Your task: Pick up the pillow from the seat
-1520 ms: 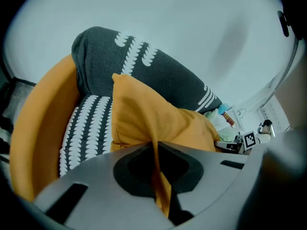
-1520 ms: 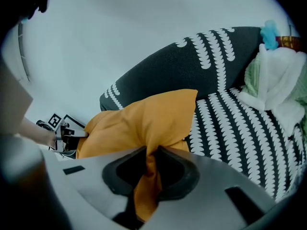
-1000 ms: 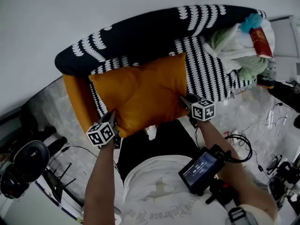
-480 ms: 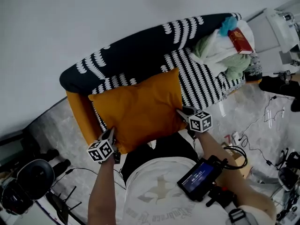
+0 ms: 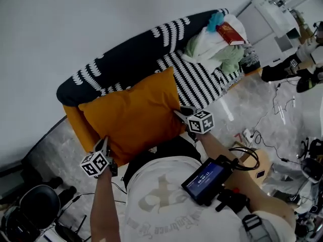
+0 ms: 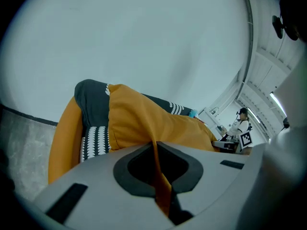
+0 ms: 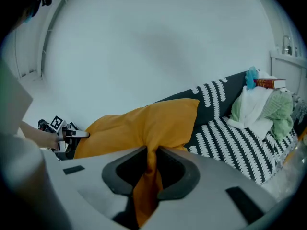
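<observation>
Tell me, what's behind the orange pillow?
The sofa's dark patterned backrest shows behind the pillow, with the striped seat beside it. The stretch directly behind the pillow is covered.

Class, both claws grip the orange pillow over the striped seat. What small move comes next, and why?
Probably raise both together: the left claw and right claw each pinch an edge of the pillow, which hangs close over the seat.

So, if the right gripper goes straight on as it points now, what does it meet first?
The pillow: the right gripper is shut on its corner, and its body lies directly ahead. Behind it probably the sofa back; depth is unclear.
</observation>
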Demonstrator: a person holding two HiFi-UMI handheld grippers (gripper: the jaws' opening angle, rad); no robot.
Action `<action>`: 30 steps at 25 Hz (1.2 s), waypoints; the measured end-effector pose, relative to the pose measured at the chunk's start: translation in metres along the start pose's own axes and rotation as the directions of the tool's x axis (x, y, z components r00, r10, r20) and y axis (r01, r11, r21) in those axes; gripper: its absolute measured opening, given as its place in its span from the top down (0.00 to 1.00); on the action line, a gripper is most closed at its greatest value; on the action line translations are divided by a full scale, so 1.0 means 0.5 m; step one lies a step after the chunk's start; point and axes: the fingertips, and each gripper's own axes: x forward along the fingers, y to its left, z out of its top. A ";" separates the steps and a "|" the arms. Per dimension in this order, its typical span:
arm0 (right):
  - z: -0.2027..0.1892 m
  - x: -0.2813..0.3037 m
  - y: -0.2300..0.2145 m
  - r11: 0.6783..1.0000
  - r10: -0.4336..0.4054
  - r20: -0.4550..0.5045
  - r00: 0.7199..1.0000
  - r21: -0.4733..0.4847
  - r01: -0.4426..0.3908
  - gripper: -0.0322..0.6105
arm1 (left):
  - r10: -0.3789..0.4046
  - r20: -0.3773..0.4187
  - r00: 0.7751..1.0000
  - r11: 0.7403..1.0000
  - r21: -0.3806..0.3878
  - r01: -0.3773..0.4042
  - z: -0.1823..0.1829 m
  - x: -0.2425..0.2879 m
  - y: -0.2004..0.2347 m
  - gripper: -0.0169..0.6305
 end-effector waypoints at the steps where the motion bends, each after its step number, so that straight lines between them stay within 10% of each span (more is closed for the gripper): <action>1: 0.009 -0.006 0.009 1.000 -0.001 0.013 1.000 -0.008 0.001 0.83 | -0.001 0.006 1.000 1.000 0.012 0.001 0.006 -0.008 -0.001 0.94; 16: 0.112 -0.160 0.045 0.994 -0.069 0.231 0.970 -0.070 0.087 0.83 | -0.112 0.082 0.990 0.984 0.147 0.099 0.087 -0.020 -0.095 0.94; 30: 0.180 -0.353 0.090 0.975 -0.135 0.470 0.872 -0.096 0.203 0.83 | -0.268 0.178 0.947 0.919 0.342 0.195 0.193 -0.081 -0.245 0.94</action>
